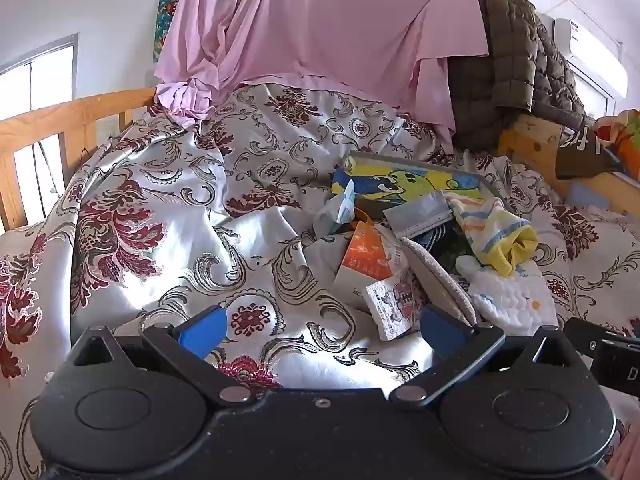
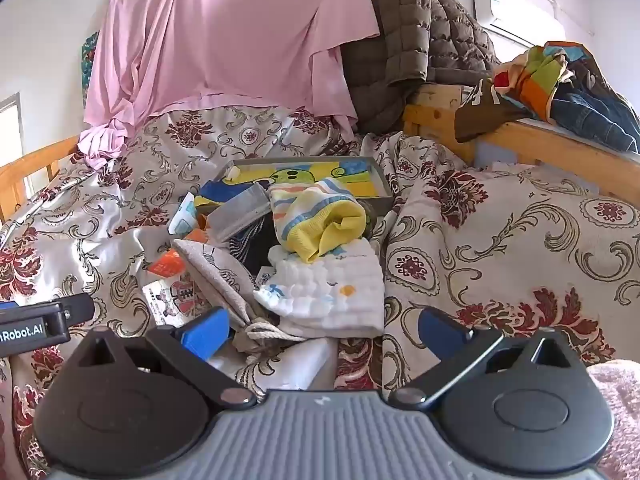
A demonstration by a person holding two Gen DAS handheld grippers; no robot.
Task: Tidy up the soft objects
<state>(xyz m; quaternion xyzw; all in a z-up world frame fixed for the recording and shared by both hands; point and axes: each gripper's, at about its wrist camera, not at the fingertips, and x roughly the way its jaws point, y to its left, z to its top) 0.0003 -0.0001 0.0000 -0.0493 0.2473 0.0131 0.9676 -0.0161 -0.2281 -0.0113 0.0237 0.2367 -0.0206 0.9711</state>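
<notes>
Soft pile (image 2: 304, 248) lying unsorted mid-frame on bedspread (image 2: 500, 240); we are hovering left gripper (image 1: 322, 330) and right gripper (image 2: 322, 330), jaws apart, empty; everything left.

Black two-finger left gripper (image 1: 322, 334) and right gripper (image 2: 322, 332): blue pads, silver pivot screws, round black hubs, ribbed grey housing.

The right gripper (image 2: 322, 330) hangs over the floral bedspread (image 2: 500, 240) with its 2 blue fingers (image 2: 206, 336) spread wide and nothing between them; just ahead lies a white quilted cloth (image 2: 340, 296), a yellow striped garment (image 2: 320, 216) resting on its far edge; a beige drawstring pouch (image 2: 218, 276) lies to the left; a grey tray (image 2: 384, 188) sits behind; a pink sheet (image 2: 220, 40) hangs at the back.
</notes>
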